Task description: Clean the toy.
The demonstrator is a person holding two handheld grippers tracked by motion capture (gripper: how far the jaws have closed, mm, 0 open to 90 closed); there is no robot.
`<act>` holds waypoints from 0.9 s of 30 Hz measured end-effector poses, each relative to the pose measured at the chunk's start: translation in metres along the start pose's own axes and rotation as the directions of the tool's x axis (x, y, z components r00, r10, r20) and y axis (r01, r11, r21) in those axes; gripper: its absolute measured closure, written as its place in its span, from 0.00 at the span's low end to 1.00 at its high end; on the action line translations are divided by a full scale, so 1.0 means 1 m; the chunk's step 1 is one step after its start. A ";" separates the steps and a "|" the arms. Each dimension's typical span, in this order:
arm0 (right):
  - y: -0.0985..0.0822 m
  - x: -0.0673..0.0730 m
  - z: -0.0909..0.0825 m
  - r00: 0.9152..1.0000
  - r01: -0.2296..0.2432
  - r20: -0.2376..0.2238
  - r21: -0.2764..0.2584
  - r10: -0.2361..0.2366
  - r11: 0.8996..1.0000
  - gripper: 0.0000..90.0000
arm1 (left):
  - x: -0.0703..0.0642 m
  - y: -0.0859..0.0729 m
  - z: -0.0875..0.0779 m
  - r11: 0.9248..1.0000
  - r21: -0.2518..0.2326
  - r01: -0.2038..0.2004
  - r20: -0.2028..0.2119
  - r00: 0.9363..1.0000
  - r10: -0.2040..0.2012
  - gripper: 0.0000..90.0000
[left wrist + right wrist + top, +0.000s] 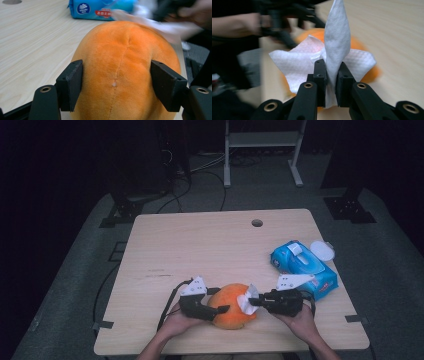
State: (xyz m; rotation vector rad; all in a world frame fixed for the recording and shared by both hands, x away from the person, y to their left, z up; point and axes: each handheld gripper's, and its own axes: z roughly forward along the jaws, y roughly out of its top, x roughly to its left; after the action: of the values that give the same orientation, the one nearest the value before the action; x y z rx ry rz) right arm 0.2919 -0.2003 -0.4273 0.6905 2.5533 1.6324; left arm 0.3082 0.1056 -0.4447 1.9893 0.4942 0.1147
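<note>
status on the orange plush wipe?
Left tongs clamped on orange plush. Right tongs shut on white wipe, at the plush. Nothing in the way.

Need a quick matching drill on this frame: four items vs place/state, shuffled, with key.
Items:
1. orange plush toy
2. white tissue
3. blue wipes pack
4. white round lid

States:
A. pinched in the right gripper
B. lies on the table beside the pack's far end
C. clamped at its sides by the left gripper
D. rests near the table's right edge

Pairs: 1-C, 2-A, 3-D, 4-B
</note>
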 end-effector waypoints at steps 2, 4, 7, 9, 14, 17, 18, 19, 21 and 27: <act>0.001 0.008 0.001 0.999 0.041 -0.001 0.012 -0.041 0.999 0.88 | 0.002 -0.001 0.000 1.000 -0.005 0.005 0.011 1.000 -0.005 0.33; 0.003 0.010 0.002 0.998 0.062 0.024 0.024 -0.063 0.998 0.89 | 0.001 0.000 0.001 1.000 -0.007 -0.007 0.008 1.000 0.007 0.33; 0.004 0.004 0.003 0.998 0.044 0.042 0.018 -0.044 0.999 0.89 | -0.001 0.001 0.002 1.000 -0.010 -0.016 0.007 1.000 0.016 0.34; 0.005 -0.001 0.003 0.997 0.028 0.068 0.006 -0.028 1.000 0.89 | -0.005 0.002 0.004 0.999 -0.009 -0.053 0.017 0.998 0.053 0.34; 0.007 -0.018 0.004 0.993 -0.021 0.118 -0.007 0.022 1.000 0.89 | -0.016 0.003 0.007 0.992 -0.004 -0.128 0.025 0.991 0.128 0.35; 0.005 -0.019 0.004 0.993 -0.035 0.115 -0.001 0.035 0.999 0.89 | -0.014 0.003 0.007 0.994 -0.004 -0.106 0.023 0.994 0.106 0.35; 0.004 -0.018 0.003 0.993 -0.036 0.113 0.004 0.035 0.999 0.89 | -0.012 0.002 0.007 0.996 -0.004 -0.086 0.021 0.996 0.086 0.35; 0.003 -0.016 0.002 0.993 -0.037 0.111 0.010 0.035 0.999 0.89 | -0.011 0.002 0.006 0.997 -0.004 -0.079 0.020 0.997 0.079 0.35; 0.002 -0.015 0.001 0.994 -0.035 0.106 0.014 0.034 0.999 0.89 | -0.010 0.002 0.006 0.998 -0.005 -0.069 0.015 0.998 0.069 0.35; -0.006 -0.007 -0.005 0.998 -0.041 0.044 0.037 0.039 0.998 0.87 | -0.008 0.002 0.006 0.999 -0.008 -0.046 0.012 0.999 0.046 0.34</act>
State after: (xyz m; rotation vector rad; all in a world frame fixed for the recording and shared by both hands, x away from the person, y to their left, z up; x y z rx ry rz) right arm 0.2950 -0.2090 -0.4314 0.7758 2.5634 1.5659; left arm 0.3029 0.0971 -0.4446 1.9935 0.4398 0.1329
